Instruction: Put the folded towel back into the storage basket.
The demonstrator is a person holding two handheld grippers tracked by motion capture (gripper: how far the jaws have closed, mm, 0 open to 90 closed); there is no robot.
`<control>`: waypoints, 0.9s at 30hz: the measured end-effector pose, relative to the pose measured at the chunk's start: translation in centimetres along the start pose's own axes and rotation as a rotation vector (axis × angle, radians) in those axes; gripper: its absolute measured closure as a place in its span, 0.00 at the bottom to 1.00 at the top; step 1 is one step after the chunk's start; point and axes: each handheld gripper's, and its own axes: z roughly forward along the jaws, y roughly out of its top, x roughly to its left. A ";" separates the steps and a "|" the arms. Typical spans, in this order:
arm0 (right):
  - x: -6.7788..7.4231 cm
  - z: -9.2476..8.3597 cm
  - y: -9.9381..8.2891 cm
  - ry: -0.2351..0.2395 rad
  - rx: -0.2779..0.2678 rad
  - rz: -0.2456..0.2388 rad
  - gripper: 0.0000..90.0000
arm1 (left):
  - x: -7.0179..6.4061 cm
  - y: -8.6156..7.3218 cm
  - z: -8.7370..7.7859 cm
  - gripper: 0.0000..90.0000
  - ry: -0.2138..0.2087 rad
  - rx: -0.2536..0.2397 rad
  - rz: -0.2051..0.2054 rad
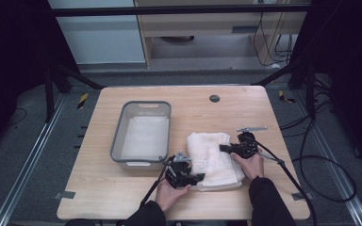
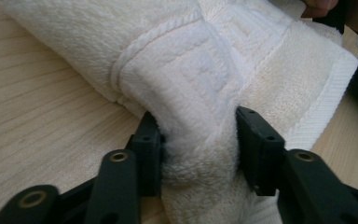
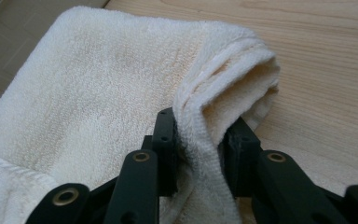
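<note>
— Towel (image 1: 214,160) lies folded on the table (image 1: 122,188), just right of the grey basin (image 1: 143,132). Which way does it run?

— Its long axis runs from the near edge toward the far edge, leaning slightly left at the far end.

— And the grippers?

— The left gripper (image 1: 195,179) bites the near left corner; in the left gripper view the jaws squeeze a thick bunch of the hemmed border. The right gripper (image 1: 222,148) clamps the right edge farther up; in the right gripper view a folded lip of terry is pinched tight.

— Anything hard to read?

— From above both sets of jaws are dark and small, and how many layers the fold has I cannot tell.
</note>
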 end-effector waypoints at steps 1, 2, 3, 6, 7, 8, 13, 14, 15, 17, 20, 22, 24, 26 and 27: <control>0.0 0.0 0.0 0.000 0.000 0.007 0.79 | 0.0 0.0 -0.1 0.64 -0.004 0.000 -0.009; 0.1 -0.1 0.0 -0.001 -0.003 0.001 0.79 | 0.0 0.1 -0.1 0.67 -0.007 0.000 -0.007; 0.2 -0.2 0.0 0.000 -0.005 0.001 0.80 | 0.0 0.0 -0.2 0.68 -0.008 -0.003 -0.010; 0.3 -0.5 0.1 0.001 -0.016 -0.005 0.80 | -0.1 0.1 -0.4 0.72 -0.011 -0.008 -0.011; 0.4 -0.6 0.1 0.005 -0.022 -0.001 0.80 | -0.1 0.1 -0.4 0.73 -0.012 -0.011 -0.004; 0.5 -0.8 0.2 0.008 -0.029 -0.002 0.80 | -0.1 0.1 -0.4 0.73 -0.012 -0.011 -0.004; 1.0 -1.9 0.5 0.010 -0.065 -0.019 0.80 | -0.6 0.4 -1.1 0.74 -0.012 -0.033 0.024; 1.1 -2.2 0.6 0.010 -0.072 -0.020 0.80 | -0.7 0.4 -1.2 0.74 -0.011 -0.036 0.028; 1.3 -2.4 0.7 0.011 -0.080 -0.020 0.80 | -0.8 0.5 -1.4 0.74 -0.013 -0.045 0.030; 1.5 -2.9 0.8 0.011 -0.099 -0.029 0.80 | -1.0 0.7 -1.7 0.74 -0.017 -0.051 0.039; 1.8 -3.7 1.0 0.016 -0.117 -0.035 0.80 | -1.3 0.9 -2.2 0.74 -0.019 -0.063 0.056; 2.0 -4.1 1.1 0.025 -0.129 -0.036 0.80 | -1.5 1.0 -2.6 0.74 -0.010 -0.069 0.076; 2.3 -4.4 1.2 0.027 -0.138 -0.047 0.80 | -1.7 1.1 -3.0 0.74 -0.007 -0.077 0.087; 2.8 -4.7 1.4 0.027 -0.146 -0.052 0.80 | -1.7 1.1 -3.4 0.74 -0.005 -0.082 0.092; 3.0 -4.8 1.4 0.026 -0.152 -0.056 0.80 | -1.7 1.2 -3.6 0.74 -0.006 -0.088 0.090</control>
